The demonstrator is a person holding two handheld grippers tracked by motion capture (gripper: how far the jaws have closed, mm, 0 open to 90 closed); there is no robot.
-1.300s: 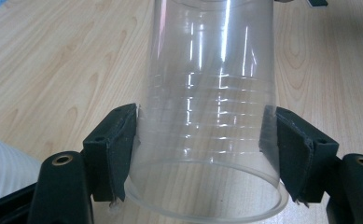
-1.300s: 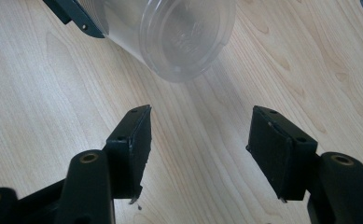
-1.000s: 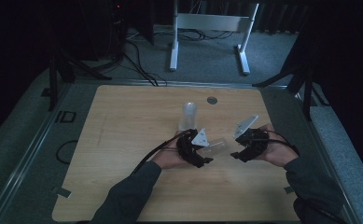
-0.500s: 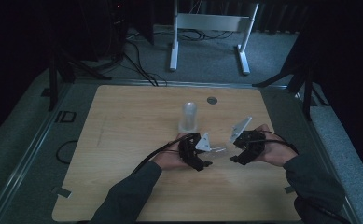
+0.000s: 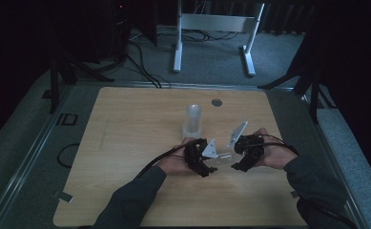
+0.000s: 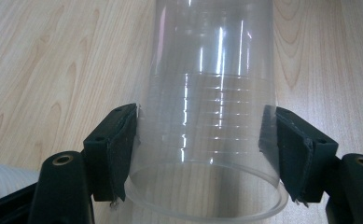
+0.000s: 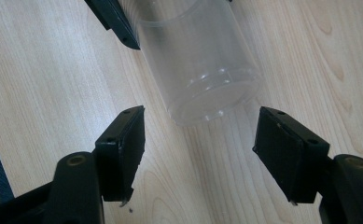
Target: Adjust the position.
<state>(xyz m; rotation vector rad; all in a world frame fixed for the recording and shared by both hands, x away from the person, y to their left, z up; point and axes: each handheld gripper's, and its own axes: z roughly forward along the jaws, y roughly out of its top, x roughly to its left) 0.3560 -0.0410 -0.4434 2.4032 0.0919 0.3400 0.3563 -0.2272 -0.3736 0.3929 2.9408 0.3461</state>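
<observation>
Pale wooden table (image 5: 126,143) with visible grain, set on a grey carpeted floor (image 5: 25,143) in a dim room. At the table's 12 o'clock, beyond its far edge, a white metal stand (image 5: 214,28) with two feet; dark cables (image 5: 140,62) looping over the carpet at about 11 o'clock. Small round grey disc (image 5: 216,102) lying flat near the table's far edge, at 1 o'clock from the centre.

Stack of clear cups (image 5: 192,119) standing upright just past the table's centre, at 12 o'clock from the two hands, nothing visible inside.

Held at about 5 o'clock from the table's centre: a single clear plastic cup (image 6: 214,121), lying roughly sideways between the two tools, empty, wood grain showing straight through its wall. Left gripper (image 5: 211,162) clamped on it near the rim, one black pad (image 6: 116,149) pressed on each side of the cup, open mouth toward that gripper's camera. In the right gripper view the same cup (image 7: 202,65) seen bottom-first, its closed base just ahead of the right gripper (image 7: 200,154), whose jaws stand spread wide and apart from the cup, touching nothing. Right gripper (image 5: 238,164) in the high view facing the left one, just beside it, at 3 o'clock from it. Forearms in dark sleeves (image 5: 135,195) entering from 6 o'clock.
</observation>
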